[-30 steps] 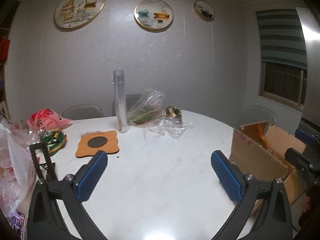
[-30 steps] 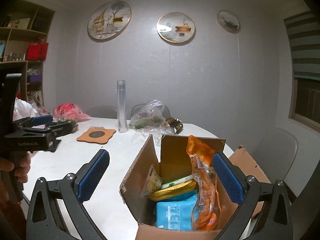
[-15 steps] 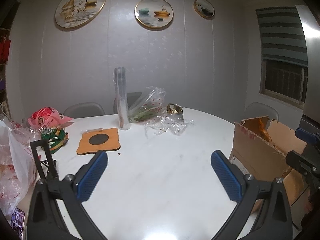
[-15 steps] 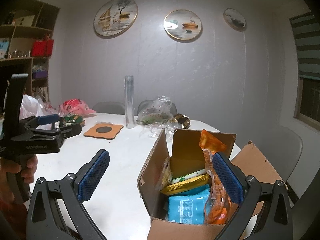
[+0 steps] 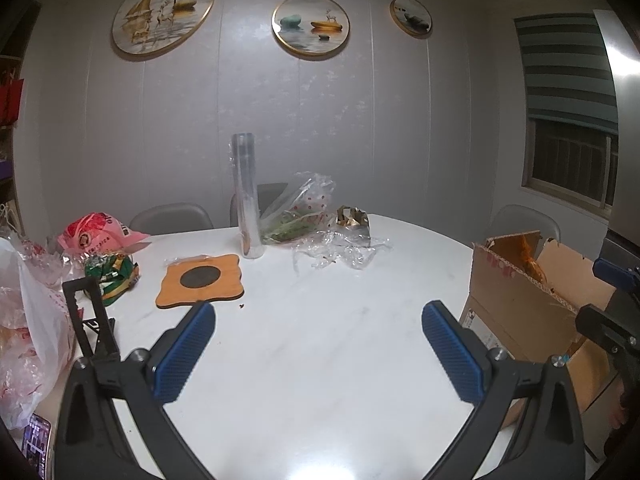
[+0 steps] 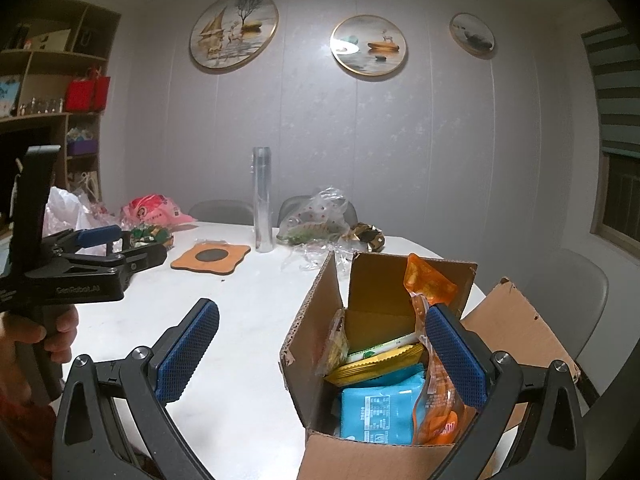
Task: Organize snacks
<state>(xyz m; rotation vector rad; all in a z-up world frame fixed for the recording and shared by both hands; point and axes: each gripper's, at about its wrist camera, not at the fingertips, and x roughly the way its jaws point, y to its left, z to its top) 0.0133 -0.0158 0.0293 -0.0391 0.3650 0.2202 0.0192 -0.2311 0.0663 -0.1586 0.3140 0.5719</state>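
1. The white oval table [image 5: 320, 340] filled the lower part of both views.
2. The open cardboard box [image 6: 316, 320] stood at the table's edge, at 3 o'clock in the left wrist view [image 5: 516, 304], flaps up.
3. Packed inside it were the snacks: a tall orange packet [image 6: 436, 360] upright at the right, a blue packet [image 6: 380, 412] at 6 o'clock, and a yellow packet [image 6: 376, 364] just behind the blue one.
4. The right gripper [image 6: 320, 356] hovered over the box, its fingers spread wide and holding nothing; the right finger [image 6: 456, 360] overlapped the orange packet, contact unclear.
5. The left gripper [image 5: 316, 350] hung above bare table, fingers spread wide and empty.
6. At 9 o'clock lay a pink snack bag [image 5: 100, 232] and a green snack packet [image 5: 114, 276], touching.
7. At 12 o'clock stood a clear plastic tube [image 5: 247, 196], upright.
8. An orange wooden coaster [image 5: 200, 280] lay just beside the tube's base.
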